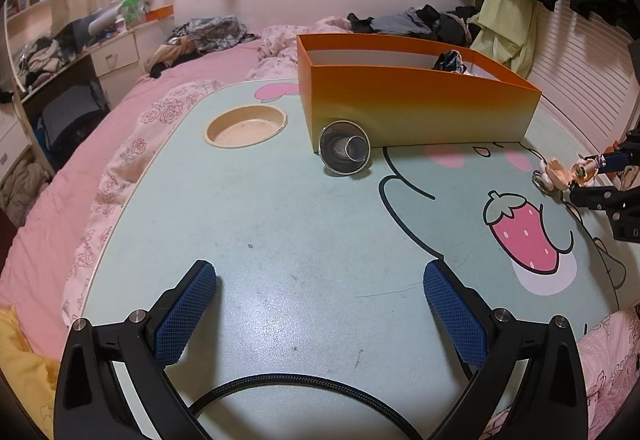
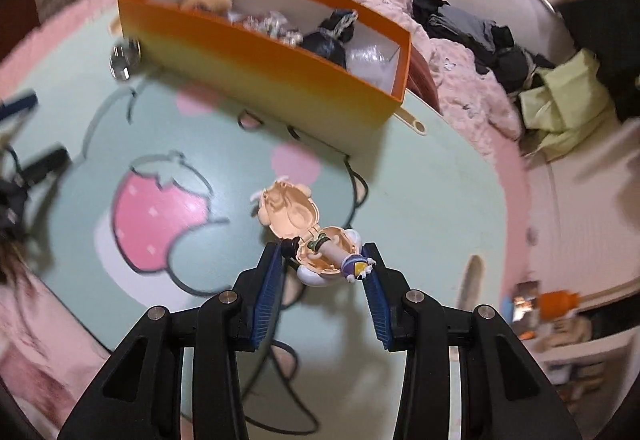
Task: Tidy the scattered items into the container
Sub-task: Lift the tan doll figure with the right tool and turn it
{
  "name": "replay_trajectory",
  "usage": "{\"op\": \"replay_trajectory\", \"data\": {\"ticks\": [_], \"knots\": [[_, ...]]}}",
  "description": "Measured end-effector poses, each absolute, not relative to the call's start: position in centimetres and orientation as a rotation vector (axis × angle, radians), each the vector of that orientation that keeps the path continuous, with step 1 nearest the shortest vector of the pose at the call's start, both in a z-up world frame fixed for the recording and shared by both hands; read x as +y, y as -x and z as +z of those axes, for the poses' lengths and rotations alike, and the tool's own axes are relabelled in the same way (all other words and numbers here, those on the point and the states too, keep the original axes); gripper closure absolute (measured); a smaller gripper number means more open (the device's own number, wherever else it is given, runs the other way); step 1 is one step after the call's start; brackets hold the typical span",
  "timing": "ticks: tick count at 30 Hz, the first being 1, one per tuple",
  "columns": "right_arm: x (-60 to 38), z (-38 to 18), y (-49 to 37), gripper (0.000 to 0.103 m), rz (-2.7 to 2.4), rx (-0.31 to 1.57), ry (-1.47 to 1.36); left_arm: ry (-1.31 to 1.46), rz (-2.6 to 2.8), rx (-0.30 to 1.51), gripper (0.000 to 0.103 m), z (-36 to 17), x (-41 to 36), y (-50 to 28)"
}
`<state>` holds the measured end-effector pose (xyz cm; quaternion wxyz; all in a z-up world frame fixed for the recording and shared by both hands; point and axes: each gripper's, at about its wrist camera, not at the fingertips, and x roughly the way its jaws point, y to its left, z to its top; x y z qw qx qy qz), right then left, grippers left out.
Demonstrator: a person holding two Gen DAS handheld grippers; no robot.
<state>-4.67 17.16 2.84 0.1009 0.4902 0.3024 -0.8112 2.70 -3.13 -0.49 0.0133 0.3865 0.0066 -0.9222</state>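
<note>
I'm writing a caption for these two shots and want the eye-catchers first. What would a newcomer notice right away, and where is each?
The orange box at the far side of the pale green cartoon table stands out first, with a shiny metal cup lying on its side against the box's front wall. In the right wrist view, the right tongs grip a small toy figure above the table, while the left tongs hang open and empty.

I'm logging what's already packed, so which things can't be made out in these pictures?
- Contents of the orange cardboard box: left wrist view, near wall hides all but a dark bundle.
- Same contents, right wrist view: motion blur.
- Small peach doll figurine: right gripper pads flank it; contact unclear.
</note>
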Motion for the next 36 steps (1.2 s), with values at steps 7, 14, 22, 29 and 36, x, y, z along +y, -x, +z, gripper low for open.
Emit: {"op": "replay_trajectory", "data": {"ticks": [7,14,22,29,36], "knots": [[14.7,2.7,4.3,0.061,-2.233,1.323,-1.389,-1.204,-2.874,0.020,0.000,-0.5,-3.2,-2.7],[12.9,-0.8,4.7,0.059,-1.861,1.744,-1.414,-1.203,-2.875,0.020,0.000,-0.5,-3.2,-2.7],[16.2,5.6,6.7,0.033,-2.000,1.193,-1.427,-1.200,-2.879,0.022,0.000,-0.5,-3.2,-2.7],[25.1,8.0,7.5,0.049,-2.227,0.176,-1.392,-1.201,-2.875,0.020,0.000,-0.5,-3.2,-2.7],[30.7,3.9,5.7,0.053,-2.282,-0.541,-1.400,-1.201,-2.872,0.020,0.000,-0.5,-3.1,-2.7]]}}
